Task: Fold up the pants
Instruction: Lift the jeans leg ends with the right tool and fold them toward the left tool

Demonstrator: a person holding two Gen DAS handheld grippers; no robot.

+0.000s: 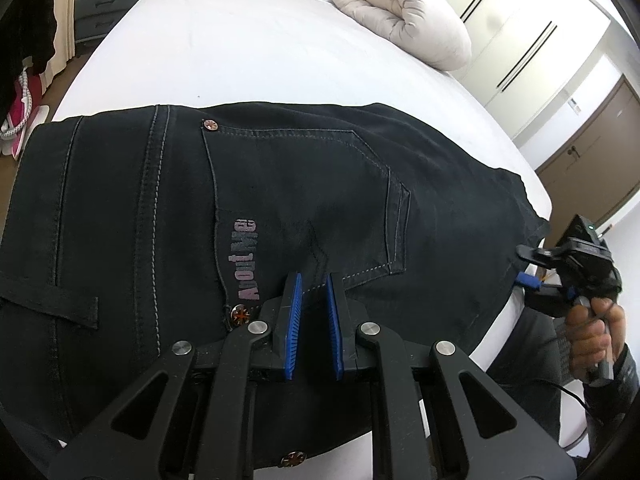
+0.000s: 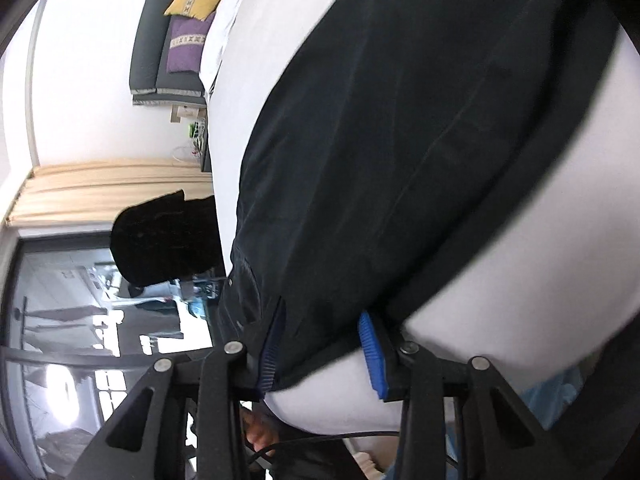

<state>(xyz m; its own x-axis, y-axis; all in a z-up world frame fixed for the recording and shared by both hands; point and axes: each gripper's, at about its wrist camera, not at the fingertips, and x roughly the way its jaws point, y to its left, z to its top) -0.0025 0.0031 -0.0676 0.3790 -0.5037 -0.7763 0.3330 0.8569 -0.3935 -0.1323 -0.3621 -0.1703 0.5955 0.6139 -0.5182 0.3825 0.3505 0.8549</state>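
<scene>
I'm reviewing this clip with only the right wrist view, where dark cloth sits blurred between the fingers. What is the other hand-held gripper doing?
Observer: The left hand-held gripper is shut on a pinch of the pants, just below the back pocket.
Operator: Which side of the pants faces up?
Observer: The back. A logo is printed along the pocket's edge.
Operator: Where on the pants is my gripper?
Observer: The right hand-held gripper is at the pants' right-hand end in the left wrist view, by the edge of the bed.
</scene>
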